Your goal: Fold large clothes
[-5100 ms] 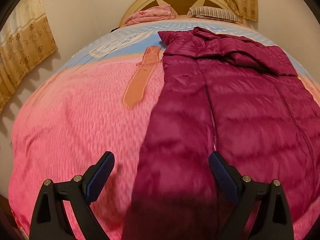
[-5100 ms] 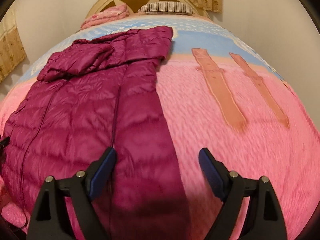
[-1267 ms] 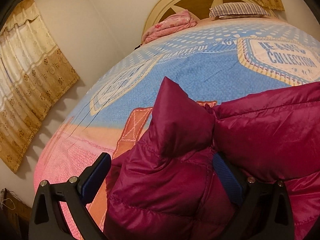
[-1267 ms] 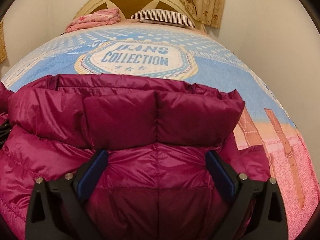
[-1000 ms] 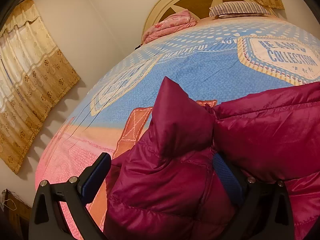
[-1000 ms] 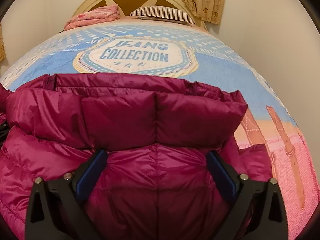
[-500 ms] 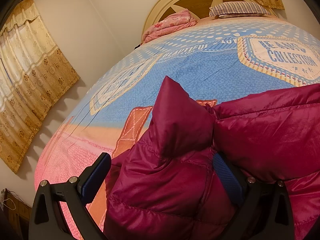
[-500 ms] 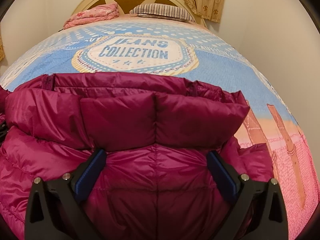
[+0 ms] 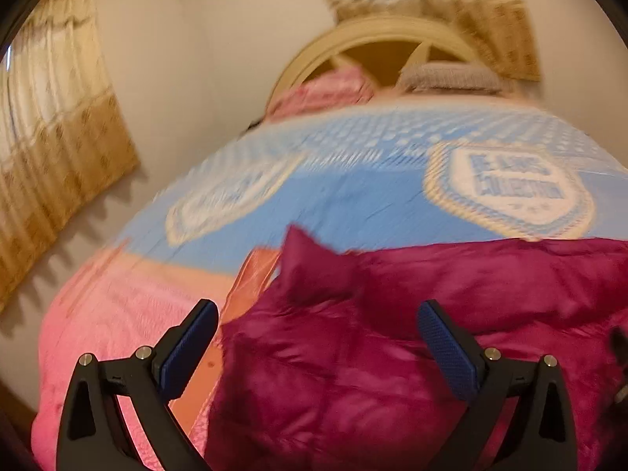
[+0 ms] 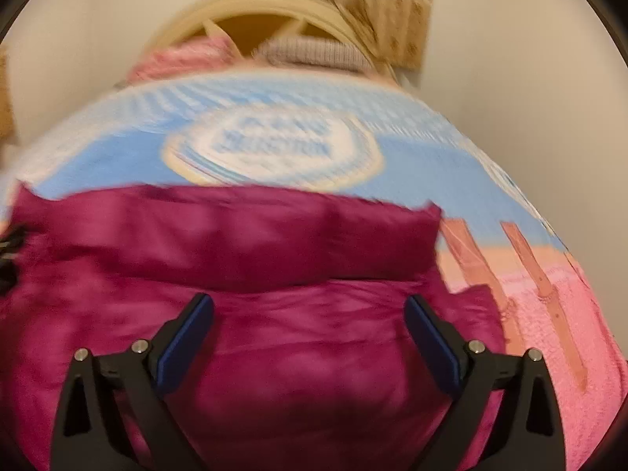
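Magenta quilted fabric fills the near half of both views: a puffy down jacket [image 9: 412, 353] lies bunched on a bed whose cover [image 9: 353, 196] is pink on the near side and blue farther off, with a round white badge print [image 10: 271, 149] on the blue part. Both pictures are smeared by motion blur, so fine detail is lost. In the left wrist view the left gripper [image 9: 318, 345] has its two blue-padded fingers spread wide apart, nothing pinched between them; its left finger sits over the pink and orange cover just beside the jacket's left edge, and its right finger is over the jacket. A pointed corner of the jacket sticks up just beyond the fingers. In the right wrist view the right gripper [image 10: 308, 329] is likewise spread wide and empty, both fingers over the jacket [image 10: 274, 314], with a thick folded band of the garment lying across just beyond them. Orange strap prints [image 10: 530, 267] mark the cover to the right of the jacket. At the far end stand a cream arched headboard [image 9: 376, 31], a pink bundle [image 9: 325, 90] and a striped pillow [image 9: 451, 74]; tan curtains [image 9: 51, 149] hang at the left.
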`<state>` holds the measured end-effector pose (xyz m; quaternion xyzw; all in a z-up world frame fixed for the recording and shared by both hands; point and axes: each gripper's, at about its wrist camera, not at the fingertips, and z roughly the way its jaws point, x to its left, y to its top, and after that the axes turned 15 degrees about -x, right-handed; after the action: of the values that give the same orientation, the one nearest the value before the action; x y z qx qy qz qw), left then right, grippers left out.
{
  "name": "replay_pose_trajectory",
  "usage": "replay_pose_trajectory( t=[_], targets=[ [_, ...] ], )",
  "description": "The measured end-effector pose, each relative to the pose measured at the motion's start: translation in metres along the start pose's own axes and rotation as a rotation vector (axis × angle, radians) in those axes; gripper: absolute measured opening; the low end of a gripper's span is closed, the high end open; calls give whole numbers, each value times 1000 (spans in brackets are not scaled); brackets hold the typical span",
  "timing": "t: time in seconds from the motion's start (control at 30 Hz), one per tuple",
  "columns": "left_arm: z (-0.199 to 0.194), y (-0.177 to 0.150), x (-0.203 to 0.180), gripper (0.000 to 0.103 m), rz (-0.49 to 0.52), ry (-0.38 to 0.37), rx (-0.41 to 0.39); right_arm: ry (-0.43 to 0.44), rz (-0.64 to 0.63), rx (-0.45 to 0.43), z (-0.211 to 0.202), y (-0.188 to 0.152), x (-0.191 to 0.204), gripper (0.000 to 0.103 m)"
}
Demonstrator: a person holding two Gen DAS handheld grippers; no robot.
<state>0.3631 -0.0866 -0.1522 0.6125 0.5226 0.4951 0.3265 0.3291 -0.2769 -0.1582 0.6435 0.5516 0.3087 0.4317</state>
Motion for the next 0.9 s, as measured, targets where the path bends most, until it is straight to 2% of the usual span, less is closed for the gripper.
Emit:
replay_pose_trajectory(
  t=[0.07,0.13,0.33,0.57,0.7,0.77,0.9],
  targets=[
    [2,-7,-17,102,63,3,-3,49,-54,-17,-7,-2,20,100],
    [15,-20,-27,102,97,14,50,72,-71,-3,-4,-8,32,100],
    [38,-32,-33,102,66,-27,134,84,-60,72,20,-24,34,100],
    [38,-35,-36,102,85,-22,141,79,-74,112,30,-27,34,101],
    [25,-31,-24,102,87,-21,120,75,-78,111,28,-27,36,101],
    [6,-29,-9,102,77,0,86,72,-80,111,28,-27,37,101],
    [-35,-30,41,102,39,49,33,73,-86,109,23,-24,36,102]
  ],
)
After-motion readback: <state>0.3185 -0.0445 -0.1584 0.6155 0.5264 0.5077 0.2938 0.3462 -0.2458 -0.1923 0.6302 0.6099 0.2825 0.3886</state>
